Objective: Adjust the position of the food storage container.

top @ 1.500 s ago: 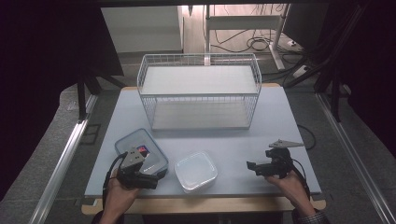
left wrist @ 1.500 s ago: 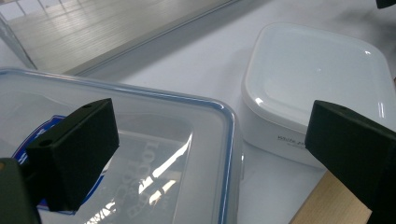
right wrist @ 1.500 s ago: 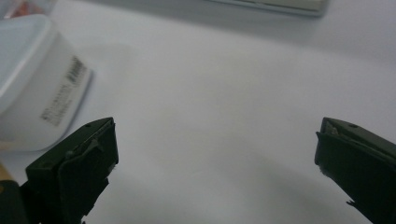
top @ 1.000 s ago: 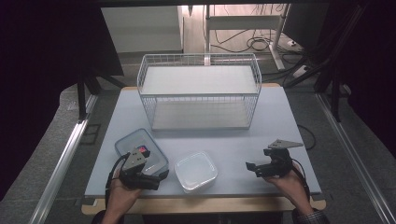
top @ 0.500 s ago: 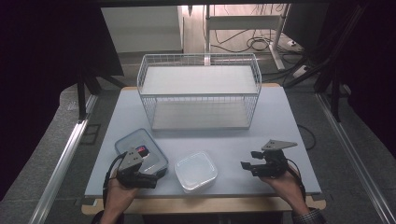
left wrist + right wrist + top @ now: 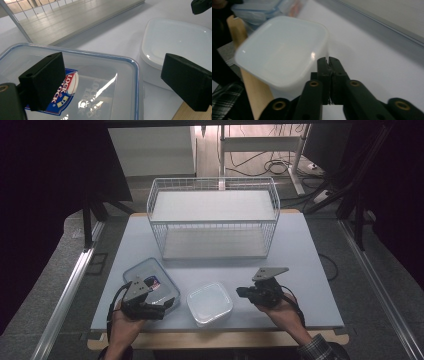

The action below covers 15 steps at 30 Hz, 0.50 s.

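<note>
**Jaws shut and empty beside the white container; lid under the other gripper**

Right gripper (image 6: 240,291) just right of the white plastic container (image 6: 209,303), at the near edge of the table (image 6: 300,250). Jaws just closed, pressed together pad to pad in the right gripper view, with nothing between them. Tips (image 6: 328,60) near the container's side wall (image 6: 287,50), slightly apart from it as far as can be told. Grey three-cornered plate on top, cable trailing back over the person's right hand (image 6: 280,310); plaid sleeve (image 6: 320,351) at the bottom edge.

Left gripper (image 6: 165,303) over the near end of the clear lid (image 6: 150,282) with the blue rim, which lies flat on the table left of the container. Jaws spread wide in the left gripper view, one pad (image 6: 45,80) above the lid's red, white and blue label (image 6: 65,91), the other (image 6: 187,80) out past the lid's edge, towards the container (image 6: 180,42). Nothing clamped; whether the pads touch the lid, not clear. Left hand (image 6: 122,327) behind, at the table's wooden front edge.

Lid and container just beside each other, a narrow strip of table between them. White wire basket (image 6: 215,220) at the far side of the table, well apart from both grippers.
</note>
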Motion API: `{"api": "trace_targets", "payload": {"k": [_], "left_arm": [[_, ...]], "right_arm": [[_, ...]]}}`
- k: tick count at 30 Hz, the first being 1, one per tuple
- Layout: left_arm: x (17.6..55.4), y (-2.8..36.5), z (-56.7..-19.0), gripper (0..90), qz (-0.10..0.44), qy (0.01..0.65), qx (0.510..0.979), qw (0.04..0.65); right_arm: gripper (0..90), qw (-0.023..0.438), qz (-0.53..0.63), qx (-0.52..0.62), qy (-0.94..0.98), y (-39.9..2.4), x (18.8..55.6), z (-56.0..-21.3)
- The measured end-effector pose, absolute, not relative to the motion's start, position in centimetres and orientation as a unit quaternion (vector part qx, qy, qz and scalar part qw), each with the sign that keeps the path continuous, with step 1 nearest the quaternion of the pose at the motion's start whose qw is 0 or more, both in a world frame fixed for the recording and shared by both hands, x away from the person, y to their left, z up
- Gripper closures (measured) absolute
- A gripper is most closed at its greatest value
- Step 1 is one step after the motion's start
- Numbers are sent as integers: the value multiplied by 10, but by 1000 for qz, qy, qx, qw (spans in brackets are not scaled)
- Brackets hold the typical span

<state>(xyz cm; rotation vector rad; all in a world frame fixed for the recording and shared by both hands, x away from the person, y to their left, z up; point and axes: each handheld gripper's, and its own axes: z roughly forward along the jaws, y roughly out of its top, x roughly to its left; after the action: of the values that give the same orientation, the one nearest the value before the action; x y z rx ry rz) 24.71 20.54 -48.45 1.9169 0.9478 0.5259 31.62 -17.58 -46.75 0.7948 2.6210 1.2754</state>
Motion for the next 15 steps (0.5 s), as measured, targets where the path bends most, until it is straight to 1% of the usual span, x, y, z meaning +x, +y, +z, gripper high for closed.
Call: {"api": "trace_targets", "payload": {"k": [5, 6, 7, 9, 10, 11, 12, 13, 15], "left_arm": [[247, 208, -484, 54, 214, 386, 775, 452], [247, 208, -484, 54, 214, 386, 775, 452], [247, 208, -484, 55, 214, 386, 775, 452], [247, 209, -484, 55, 213, 386, 775, 453], [247, 209, -484, 55, 213, 386, 775, 453], [247, 209, -484, 56, 213, 385, 776, 452], [247, 209, -484, 56, 213, 385, 776, 451], [247, 209, -484, 56, 214, 384, 778, 450], [247, 209, -484, 56, 215, 383, 778, 449]], "right_arm": [[893, 45, 418, 194, 886, -128, 313, -464], [893, 45, 418, 194, 886, -128, 313, -464], [893, 34, 421, 181, 888, -112, 312, -466], [893, 25, 418, 166, 893, -96, 310, -467], [893, 25, 418, 166, 893, -96, 310, -467], [893, 15, 414, 153, 897, -81, 307, -467], [893, 15, 414, 153, 897, -81, 307, -467], [892, 6, 409, 142, 901, -68, 304, -467], [891, -11, 402, 135, 906, -55, 304, -469]]}}
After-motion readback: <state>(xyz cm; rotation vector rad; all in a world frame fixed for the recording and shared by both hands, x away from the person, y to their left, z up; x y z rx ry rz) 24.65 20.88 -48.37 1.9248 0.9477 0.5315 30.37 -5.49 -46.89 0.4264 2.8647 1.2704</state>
